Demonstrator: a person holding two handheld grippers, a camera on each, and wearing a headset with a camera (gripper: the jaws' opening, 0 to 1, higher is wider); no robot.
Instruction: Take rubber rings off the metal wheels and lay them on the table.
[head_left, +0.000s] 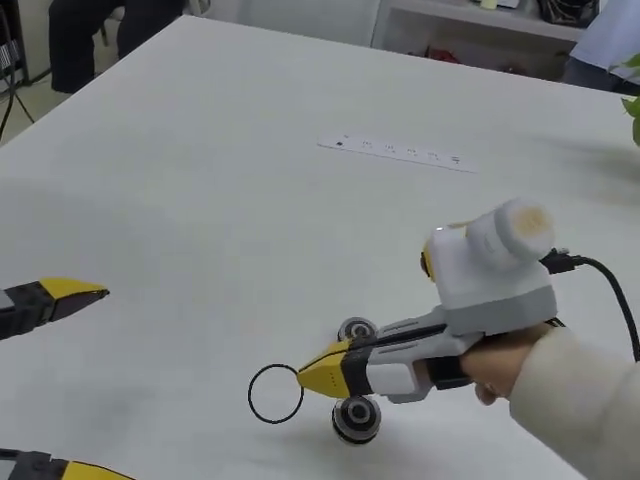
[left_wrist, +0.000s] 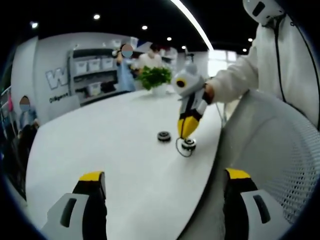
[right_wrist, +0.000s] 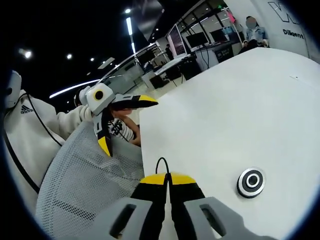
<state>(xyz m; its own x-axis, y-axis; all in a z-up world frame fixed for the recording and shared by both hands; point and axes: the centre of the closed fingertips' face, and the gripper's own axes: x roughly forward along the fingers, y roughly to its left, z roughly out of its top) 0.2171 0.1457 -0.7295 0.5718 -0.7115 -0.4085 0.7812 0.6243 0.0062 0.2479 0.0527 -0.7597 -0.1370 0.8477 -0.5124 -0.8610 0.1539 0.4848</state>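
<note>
My right gripper (head_left: 305, 378) is shut on the edge of a thin black rubber ring (head_left: 274, 393), which hangs as a free loop just over the white table (head_left: 250, 200). One metal wheel (head_left: 357, 329) lies just behind the jaws, another wheel (head_left: 356, 418) just in front; both show dark rims. In the right gripper view the ring (right_wrist: 161, 164) pokes up past the shut tips (right_wrist: 169, 176), and a wheel (right_wrist: 251, 182) lies to the right. My left gripper (head_left: 115, 385) is open at the left edge, holding nothing. In the left gripper view, its jaws (left_wrist: 165, 177) frame the right gripper (left_wrist: 186, 135) and both wheels (left_wrist: 164, 136).
A white power strip (head_left: 395, 152) lies far back on the table. A potted plant (left_wrist: 155, 77) stands at the table's far end, with shelves and people beyond it. A white mesh chair back (right_wrist: 85, 185) is near the table's edge.
</note>
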